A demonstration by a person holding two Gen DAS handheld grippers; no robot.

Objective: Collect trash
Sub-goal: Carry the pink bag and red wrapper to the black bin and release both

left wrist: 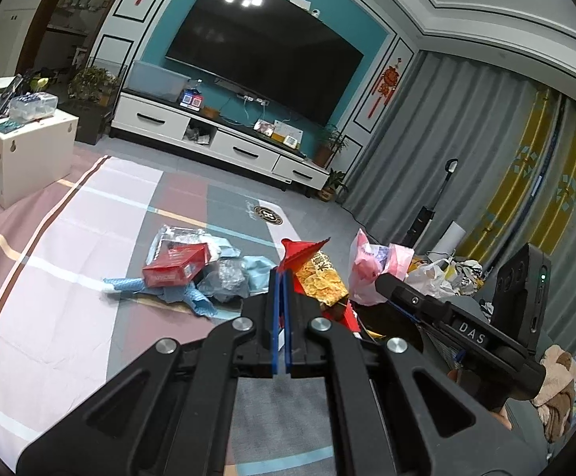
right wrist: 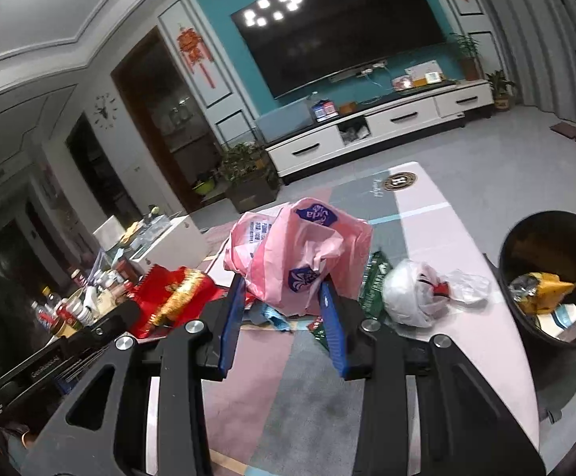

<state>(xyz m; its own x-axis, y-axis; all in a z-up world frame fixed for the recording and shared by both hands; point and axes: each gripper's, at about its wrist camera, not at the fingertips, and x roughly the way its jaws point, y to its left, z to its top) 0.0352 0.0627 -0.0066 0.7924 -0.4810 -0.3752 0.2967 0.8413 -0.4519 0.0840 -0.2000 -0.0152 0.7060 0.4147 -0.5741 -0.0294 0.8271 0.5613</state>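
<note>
Several wrappers already in black bin (right wrist: 526,238). Left claw (left wrist: 282,277) clamped on red-gold packet (left wrist: 319,273); right claw (right wrist: 282,293) apart around pink bag (right wrist: 300,246). Red box (left wrist: 177,265), blue scraps remain on bench (left wrist: 70,258).

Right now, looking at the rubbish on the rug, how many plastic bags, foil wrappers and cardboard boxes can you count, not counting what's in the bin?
Plastic bags: 2 (pink bag, white bag)
Foil wrappers: 2 (red-gold wrapper, green wrapper)
Cardboard boxes: 1 (red box)
Total: 5
</note>
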